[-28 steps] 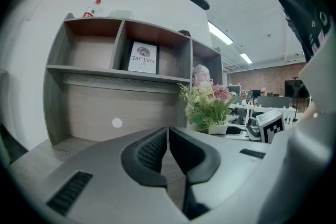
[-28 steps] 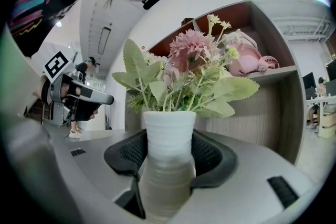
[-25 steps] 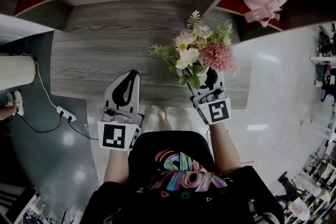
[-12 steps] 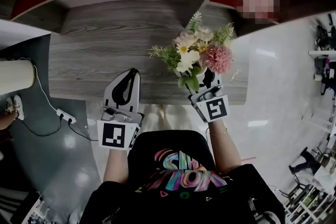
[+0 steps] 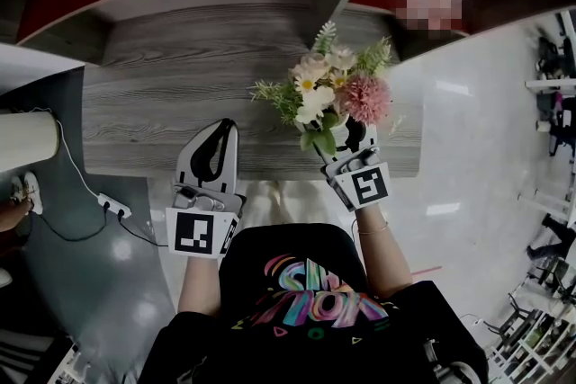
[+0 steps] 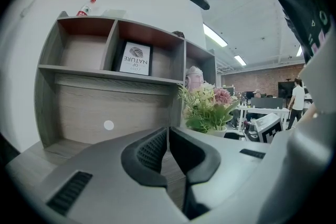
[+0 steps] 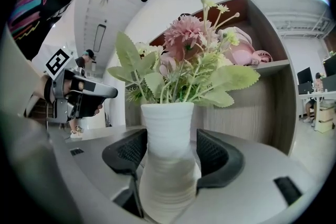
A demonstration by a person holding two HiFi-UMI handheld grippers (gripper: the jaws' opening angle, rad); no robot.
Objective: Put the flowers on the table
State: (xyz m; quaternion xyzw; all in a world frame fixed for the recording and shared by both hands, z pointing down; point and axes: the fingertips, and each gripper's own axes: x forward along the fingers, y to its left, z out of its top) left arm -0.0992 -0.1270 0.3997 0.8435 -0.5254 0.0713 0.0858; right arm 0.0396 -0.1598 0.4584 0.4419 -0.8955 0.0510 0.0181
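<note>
Nearest, the left gripper (image 6: 168, 132) is clenched on nothing, while the right gripper (image 7: 169, 150), jaws just opening, sits slack around the white vase (image 7: 167, 123) of flowers (image 7: 186, 52) standing upright at the near edge of the table (image 5: 180, 76), with a shelf (image 6: 105, 72) beyond.

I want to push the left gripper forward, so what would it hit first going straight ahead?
Probably the grey wood-grain back panel under the shelf; nothing else shows in between.

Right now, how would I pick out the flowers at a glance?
Find the grey wooden table under the shelves. At its near right edge stands a white ribbed vase; nothing else nearby holds cream flowers, green leaves and one big pink bloom.
</note>
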